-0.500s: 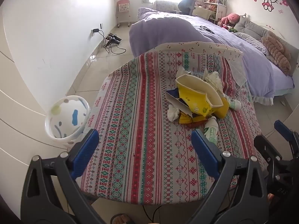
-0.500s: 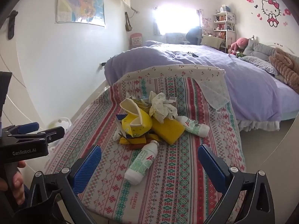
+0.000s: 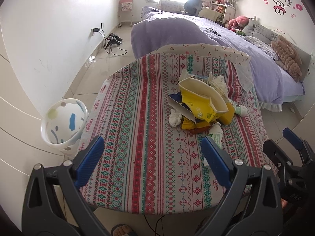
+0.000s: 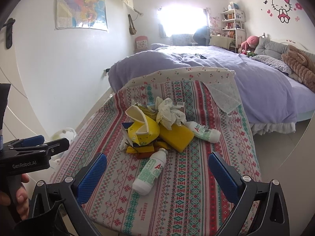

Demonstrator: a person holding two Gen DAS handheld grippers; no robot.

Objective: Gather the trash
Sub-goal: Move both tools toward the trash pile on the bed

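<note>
A trash pile lies mid-table on the patterned cloth (image 3: 137,129): a yellow snack bag (image 3: 198,102) (image 4: 142,129), crumpled tissues (image 4: 169,113), a small tissue wad (image 3: 175,118), a yellow sponge (image 4: 176,137), a near white-green bottle (image 4: 150,172) (image 3: 215,134) and a far one (image 4: 202,131). A white bin (image 3: 64,123) stands on the floor left of the table. My left gripper (image 3: 152,161) is open and empty over the near table edge. My right gripper (image 4: 157,174) is open and empty, with the near bottle between its fingers' line of sight.
A purple bed (image 4: 196,66) lies behind and right of the table. A white wall (image 3: 49,39) runs along the left, with a power strip and cables (image 3: 114,39) on the floor. My left gripper shows at the left of the right wrist view (image 4: 29,153).
Both views have shifted slightly; the grippers stay open and empty, and the trash has not moved.
</note>
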